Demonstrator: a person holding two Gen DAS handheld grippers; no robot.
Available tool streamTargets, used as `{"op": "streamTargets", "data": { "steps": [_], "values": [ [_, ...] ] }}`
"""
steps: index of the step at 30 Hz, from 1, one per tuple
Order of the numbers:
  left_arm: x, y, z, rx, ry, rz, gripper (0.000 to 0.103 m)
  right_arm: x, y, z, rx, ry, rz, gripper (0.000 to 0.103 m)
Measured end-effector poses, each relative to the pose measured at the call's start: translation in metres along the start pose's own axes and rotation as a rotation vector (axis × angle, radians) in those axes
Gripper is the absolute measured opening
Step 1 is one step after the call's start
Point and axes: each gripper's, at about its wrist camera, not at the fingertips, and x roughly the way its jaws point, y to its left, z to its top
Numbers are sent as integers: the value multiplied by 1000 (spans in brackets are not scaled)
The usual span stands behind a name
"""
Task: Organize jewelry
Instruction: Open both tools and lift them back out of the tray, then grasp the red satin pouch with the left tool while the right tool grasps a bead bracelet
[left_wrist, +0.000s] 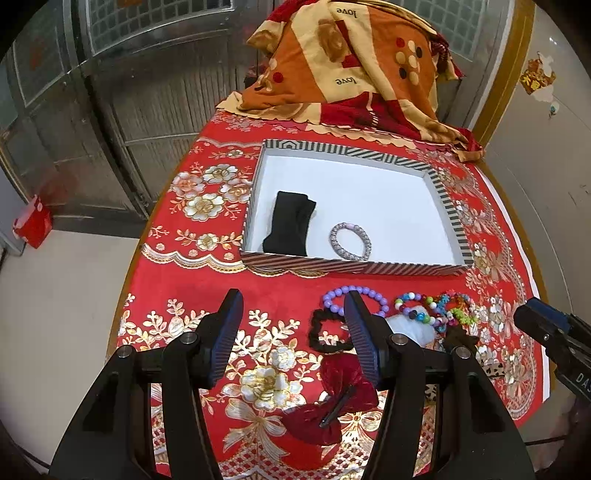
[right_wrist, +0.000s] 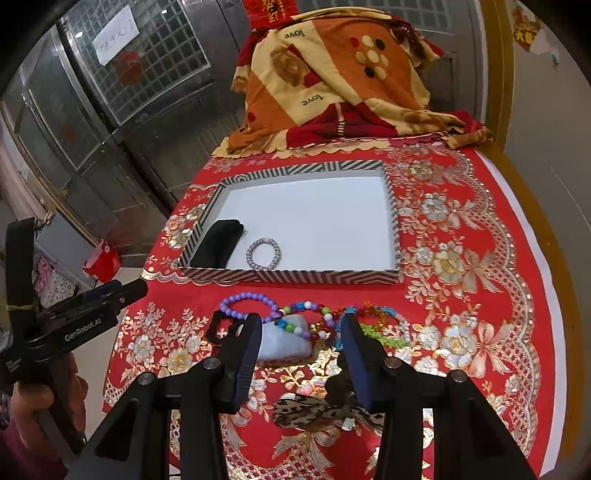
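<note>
A striped shallow box (left_wrist: 354, 266) (right_wrist: 288, 276) sits mid-table and holds a folded black band (left_wrist: 290, 227) (right_wrist: 218, 242) and a silver bracelet (left_wrist: 349, 242) (right_wrist: 264, 253). In front of it lie a purple bead bracelet (left_wrist: 334, 295) (right_wrist: 240, 300), colourful bead bracelets (left_wrist: 432, 308) (right_wrist: 314, 321), a black scrunchie (left_wrist: 325, 334) (right_wrist: 218, 326), a white pouch (right_wrist: 288, 341), a red bow clip (left_wrist: 332, 402) and a leopard bow clip (right_wrist: 314, 410). My left gripper (left_wrist: 291, 310) is open over the red bow and scrunchie. My right gripper (right_wrist: 301, 332) is open over the white pouch.
A red floral tablecloth (left_wrist: 207, 332) (right_wrist: 461, 295) covers the table. An orange patterned blanket (left_wrist: 351, 70) (right_wrist: 332, 85) is piled at the far end. Metal doors stand to the left. A red bag (left_wrist: 33, 223) sits on the floor at left.
</note>
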Motion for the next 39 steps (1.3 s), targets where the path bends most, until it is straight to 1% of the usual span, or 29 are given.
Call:
{"op": "streamTargets", "data": {
  "steps": [10, 17, 23, 28, 32, 39],
  "values": [
    [-1, -6, -2, 21, 0, 3, 56, -1, -8, -4, 15, 17, -12, 43],
    [3, -2, -3, 7, 20, -11, 56, 1, -16, -8, 32, 32, -17, 43],
    [13, 14, -4, -35, 60, -23, 56, 1, -27, -13, 43, 41, -17, 43],
    [22, 27, -7, -70, 89, -20, 56, 8, -37, -20, 53, 76, -26, 43],
    [29, 27, -10, -62, 112, -17, 56, 16, -35, -22, 37, 94, -6, 43],
    [41, 28, -12, -60, 149, -19, 56, 31, -19, -19, -29, 108, 44, 43]
  ]
}}
